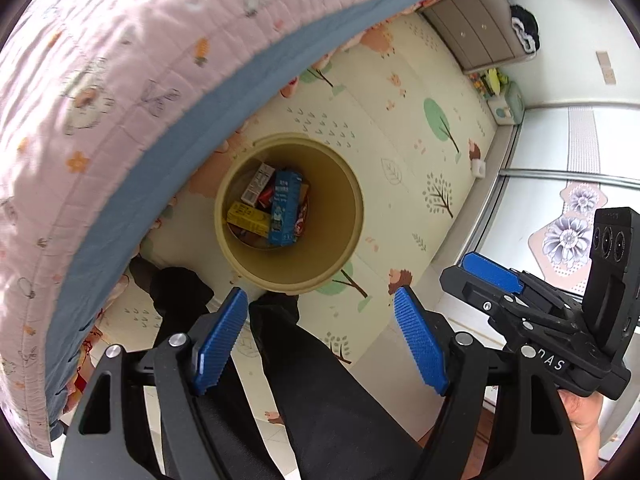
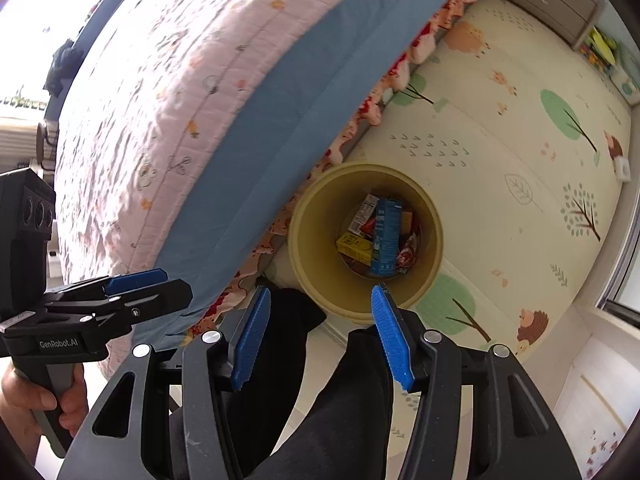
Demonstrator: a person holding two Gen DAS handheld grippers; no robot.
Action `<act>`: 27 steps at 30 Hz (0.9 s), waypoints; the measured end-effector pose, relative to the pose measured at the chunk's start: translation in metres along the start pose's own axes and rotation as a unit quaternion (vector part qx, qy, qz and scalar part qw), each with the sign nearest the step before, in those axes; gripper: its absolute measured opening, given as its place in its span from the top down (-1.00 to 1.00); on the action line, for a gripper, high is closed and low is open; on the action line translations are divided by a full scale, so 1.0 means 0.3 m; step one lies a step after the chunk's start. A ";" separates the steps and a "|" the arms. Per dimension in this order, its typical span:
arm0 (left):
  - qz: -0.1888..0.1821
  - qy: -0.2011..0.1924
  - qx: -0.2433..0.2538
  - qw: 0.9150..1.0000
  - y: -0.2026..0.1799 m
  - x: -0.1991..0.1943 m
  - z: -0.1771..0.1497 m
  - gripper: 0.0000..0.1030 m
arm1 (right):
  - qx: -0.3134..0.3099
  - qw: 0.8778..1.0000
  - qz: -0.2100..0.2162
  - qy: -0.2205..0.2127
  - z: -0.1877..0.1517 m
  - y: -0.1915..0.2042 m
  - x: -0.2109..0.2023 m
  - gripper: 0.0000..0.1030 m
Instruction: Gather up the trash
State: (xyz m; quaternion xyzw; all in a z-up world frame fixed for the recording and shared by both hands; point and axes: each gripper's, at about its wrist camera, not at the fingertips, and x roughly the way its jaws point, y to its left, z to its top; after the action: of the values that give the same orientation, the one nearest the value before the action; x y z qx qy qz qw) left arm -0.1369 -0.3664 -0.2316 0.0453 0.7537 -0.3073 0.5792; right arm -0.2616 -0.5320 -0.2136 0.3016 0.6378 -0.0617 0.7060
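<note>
A tan round bin (image 1: 320,264) stands on the play mat beside the bed; it also shows in the right wrist view (image 2: 316,256). Inside it lie a blue carton (image 1: 285,208), a yellow box (image 1: 248,218), a grey-white carton (image 1: 258,184) and red wrappers. The right wrist view shows the blue carton (image 2: 386,236) and the yellow box (image 2: 354,248) too. My left gripper (image 1: 320,312) is open and empty, high above the bin's near rim. My right gripper (image 2: 318,312) is open and empty, also above the near rim. Each gripper shows in the other's view, the right one (image 1: 492,276) and the left one (image 2: 136,280).
A bed with a pink quilt (image 1: 120,80) and blue side (image 2: 280,120) overhangs on the left. The person's dark trouser legs (image 1: 320,380) stand just before the bin. A grey drawer unit (image 1: 480,28) and toys (image 1: 496,84) sit at the far wall. A sliding door (image 1: 560,208) is on the right.
</note>
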 end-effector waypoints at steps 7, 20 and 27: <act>0.000 -0.038 -0.024 0.999 0.153 -0.152 0.008 -0.47 | -0.053 0.999 0.008 -0.004 0.079 0.242 0.003 -0.02; 0.049 -0.131 -0.081 0.987 0.555 -0.509 0.035 -0.47 | -0.182 0.983 0.020 -0.012 0.275 0.813 0.087 -0.02; 0.050 -0.176 -0.128 0.975 0.775 -0.680 0.024 -0.47 | -0.246 0.969 0.027 -0.021 0.315 1.115 0.130 -0.02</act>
State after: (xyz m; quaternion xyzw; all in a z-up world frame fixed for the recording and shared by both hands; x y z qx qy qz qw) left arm 0.0344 -0.1238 -0.1443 -0.0462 0.6699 -0.1822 0.7183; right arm -0.0151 -0.2971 -0.1335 0.1344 0.6102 0.1095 0.7730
